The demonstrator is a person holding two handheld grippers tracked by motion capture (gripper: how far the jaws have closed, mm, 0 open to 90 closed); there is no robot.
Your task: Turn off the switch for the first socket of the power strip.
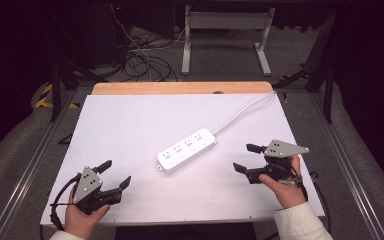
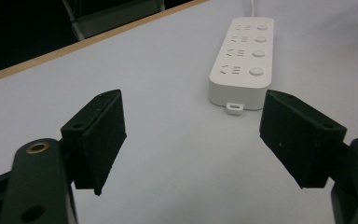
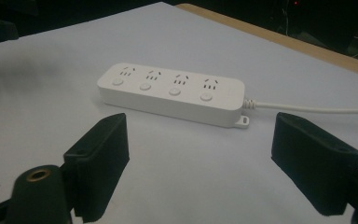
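1. A white power strip (image 1: 187,150) lies flat near the middle of the white worktop (image 1: 130,125), sockets and buttons facing up, its cord (image 1: 240,112) running off toward the far right corner.
2. The left tool (image 1: 116,174) sits near the front left edge, jaws spread wide and holding nothing. The right tool (image 1: 244,158) rests just right of the strip, also spread and empty.
3. Long axis: the strip lies diagonally in the high view, from near-left to far-right. The cord end points away to the far right; the end with a small mounting tab (image 2: 234,108) points toward the left tool.
4. Risk: the casing looks smooth and light, so a one-sided push would probably slide or spin it on the sheet instead of letting the jaws close on it.
5. Risk: gripping across the top could press a button (image 3: 206,97) by accident.
6. Risk: lifting or dragging the strip toward the person could pull the cord taut, and the tug would twist the body out of line.
7. Risk: both tools reaching in together could collide over the strip.
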